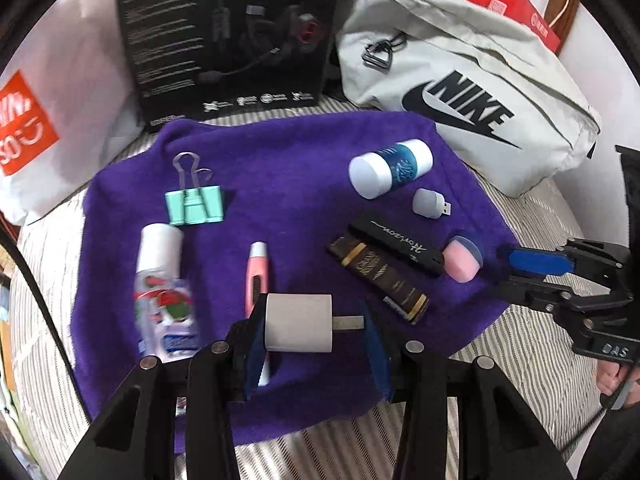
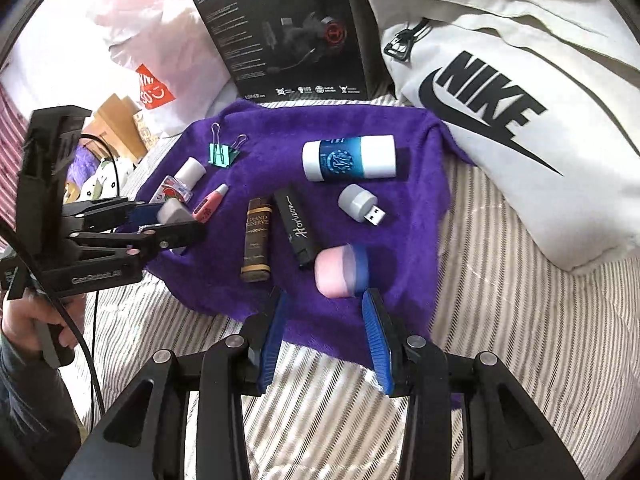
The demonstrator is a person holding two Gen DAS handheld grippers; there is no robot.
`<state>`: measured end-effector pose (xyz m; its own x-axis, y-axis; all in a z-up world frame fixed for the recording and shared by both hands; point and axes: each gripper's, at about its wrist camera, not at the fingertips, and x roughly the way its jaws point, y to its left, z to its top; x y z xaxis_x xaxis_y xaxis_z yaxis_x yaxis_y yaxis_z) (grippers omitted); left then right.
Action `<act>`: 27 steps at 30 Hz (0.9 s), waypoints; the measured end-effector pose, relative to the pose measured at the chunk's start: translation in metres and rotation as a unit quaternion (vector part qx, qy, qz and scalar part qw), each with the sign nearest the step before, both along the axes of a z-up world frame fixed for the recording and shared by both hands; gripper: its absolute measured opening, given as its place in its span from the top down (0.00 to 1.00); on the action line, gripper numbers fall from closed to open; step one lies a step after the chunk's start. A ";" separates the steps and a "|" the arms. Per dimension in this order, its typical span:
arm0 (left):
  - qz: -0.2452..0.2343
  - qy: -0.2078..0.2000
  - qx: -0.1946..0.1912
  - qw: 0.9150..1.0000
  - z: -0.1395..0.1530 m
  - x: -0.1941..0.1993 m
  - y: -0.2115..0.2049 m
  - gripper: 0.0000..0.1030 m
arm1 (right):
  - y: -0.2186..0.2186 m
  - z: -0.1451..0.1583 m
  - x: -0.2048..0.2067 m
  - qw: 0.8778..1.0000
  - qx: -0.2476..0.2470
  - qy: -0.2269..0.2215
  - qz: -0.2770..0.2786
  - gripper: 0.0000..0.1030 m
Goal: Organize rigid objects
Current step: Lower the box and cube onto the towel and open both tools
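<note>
My left gripper point(image 1: 312, 316) is shut on a white plug adapter point(image 1: 298, 328), held just above the purple towel point(image 1: 304, 160); its metal prong touches the right pad. On the towel lie a mint binder clip point(image 1: 195, 204), a clear sanitizer bottle point(image 1: 162, 288), a pink pen-shaped item point(image 1: 256, 272), a brown lighter point(image 1: 378, 276), a black lighter point(image 1: 396, 248), a grey USB light point(image 1: 430, 203), a white and blue cylinder point(image 1: 390, 168) and a pink and blue cap point(image 2: 340, 270). My right gripper point(image 2: 325, 308) is open, with its fingertips just short of the cap.
A black headset box point(image 1: 228, 36) stands behind the towel. A grey Nike bag point(image 2: 500, 92) lies at the right, and white shopping bags point(image 1: 52, 120) at the left. The towel rests on striped bedding point(image 2: 480, 300). A hand point(image 2: 24, 320) holds the left gripper's handle.
</note>
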<state>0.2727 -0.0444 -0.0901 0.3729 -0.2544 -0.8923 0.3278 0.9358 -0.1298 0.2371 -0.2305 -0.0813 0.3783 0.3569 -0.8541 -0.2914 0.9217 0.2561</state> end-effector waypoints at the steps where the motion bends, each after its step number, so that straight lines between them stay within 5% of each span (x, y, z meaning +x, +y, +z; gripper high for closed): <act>1: -0.003 0.002 0.002 1.000 -0.002 0.001 -0.003 0.60 | -0.002 0.000 -0.002 1.000 -0.001 -0.002 -0.001 0.62; 22: -0.017 0.000 0.026 1.000 -0.024 0.004 -0.017 0.59 | -0.010 0.005 -0.016 1.000 0.008 -0.008 -0.005 0.62; 27: -0.020 0.006 0.026 0.999 -0.024 0.000 -0.018 0.52 | -0.014 0.007 -0.018 1.000 0.010 -0.007 -0.011 0.62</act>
<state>0.2727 -0.0628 -0.1138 0.3516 -0.2218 -0.9095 0.3642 0.9274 -0.0854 0.2195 -0.2442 -0.0739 0.3977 0.3659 -0.8414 -0.2745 0.9225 0.2715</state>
